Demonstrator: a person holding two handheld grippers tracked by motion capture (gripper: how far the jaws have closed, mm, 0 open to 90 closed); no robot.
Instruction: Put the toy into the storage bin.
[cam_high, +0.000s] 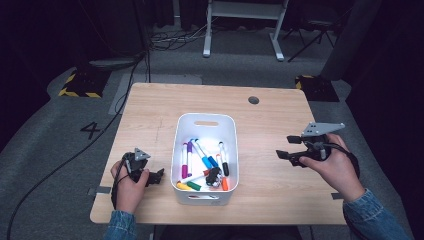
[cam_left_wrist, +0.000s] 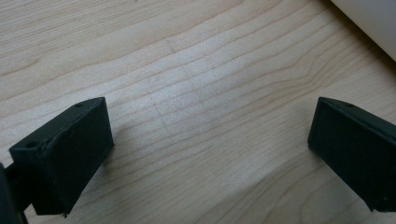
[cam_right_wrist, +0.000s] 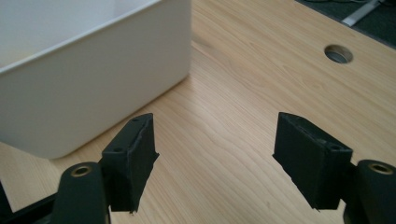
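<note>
High view: white bin (cam_high: 205, 122) w/ markers (cam_high: 202, 155) mid tabletop (cam_high: 150, 107); left claw (cam_high: 156, 176) & right claw (cam_high: 289, 155) both released, nothing gripped, either side of bin.

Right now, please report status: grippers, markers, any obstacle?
Left gripper open, empty, low beside bin. Right gripper open, empty, right of bin. Markers all in white bin. Nothing in the way.

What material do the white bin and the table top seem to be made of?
The white bin looks like moulded plastic with a smooth, slightly glossy finish: rounded corners, a thin rim and a cut-out handle. The table top looks like light wood or a wood-look laminate with a matt finish: it shows grain lines, and which of the two it is stays open.
</note>
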